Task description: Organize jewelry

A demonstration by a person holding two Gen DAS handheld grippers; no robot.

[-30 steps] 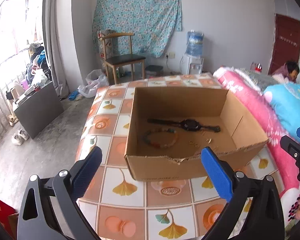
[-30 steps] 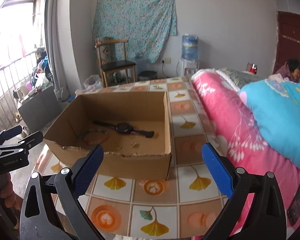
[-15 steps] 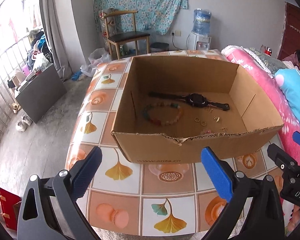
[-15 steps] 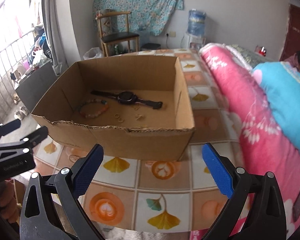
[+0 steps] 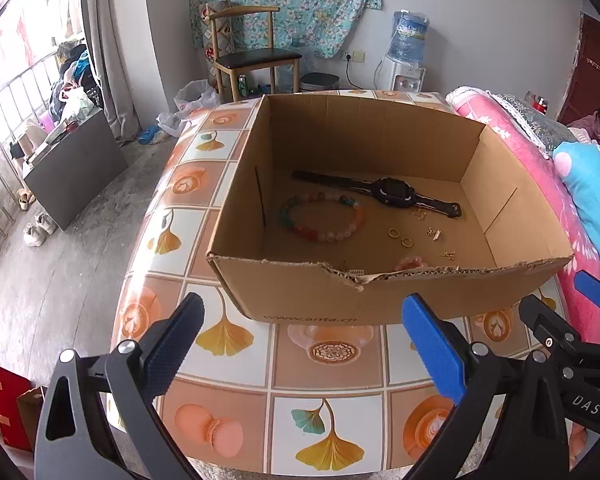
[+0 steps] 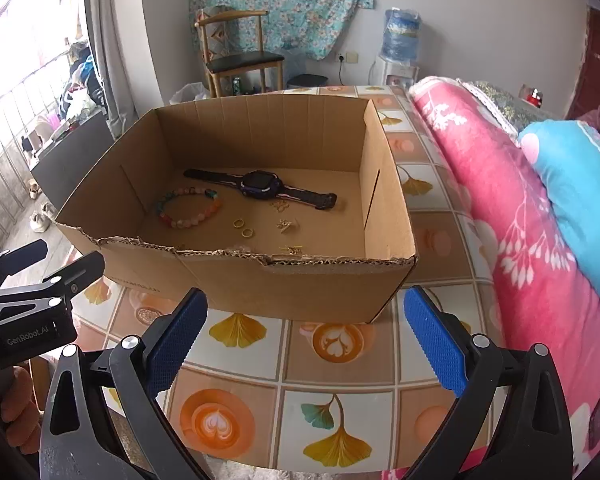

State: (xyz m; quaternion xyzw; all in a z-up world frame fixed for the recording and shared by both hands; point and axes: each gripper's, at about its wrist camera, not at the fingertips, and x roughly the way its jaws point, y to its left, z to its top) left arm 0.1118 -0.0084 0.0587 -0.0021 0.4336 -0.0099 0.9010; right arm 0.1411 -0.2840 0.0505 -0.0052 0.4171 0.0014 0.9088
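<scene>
1. An open cardboard box (image 5: 384, 300) sits on a worktop (image 5: 328, 384) covered in a tiled cloth with ginkgo-leaf and coffee-cup prints; its torn front edge faces both cameras.
2. Inside the box, a black wristwatch (image 5: 392, 194) lies flat across the floor toward the back wall, strap stretched out.
3. A multicoloured bead bracelet (image 5: 322, 218) lies just in front of the watch, on the box's left half.
4. Two small gold rings (image 5: 400, 237) rest side by side to the right of the bracelet, with several tiny gold earrings (image 5: 434, 233) scattered near them and near the watch strap.
5. A pale pink item (image 5: 410, 261) lies close to the front wall, partly hidden by the torn edge; what it is cannot be told.
6. The left gripper (image 5: 300, 344) hovers above the worktop in front of the box, its jaws spread wide and holding nothing.
7. The right gripper (image 6: 306, 340) hovers likewise before the box's front right corner, jaws released and empty.
8. In the right wrist view, the left gripper appears at the left edge beside the box, with fingers (image 6: 18, 412) of the person's hand visible below it.
9. A pink floral quilt (image 6: 500, 208) and a blue quilt (image 6: 580, 184) lie along the right side of the worktop.
10. A wooden chair (image 5: 248, 52) and a water dispenser (image 5: 408, 52) stand against the far wall.
</scene>
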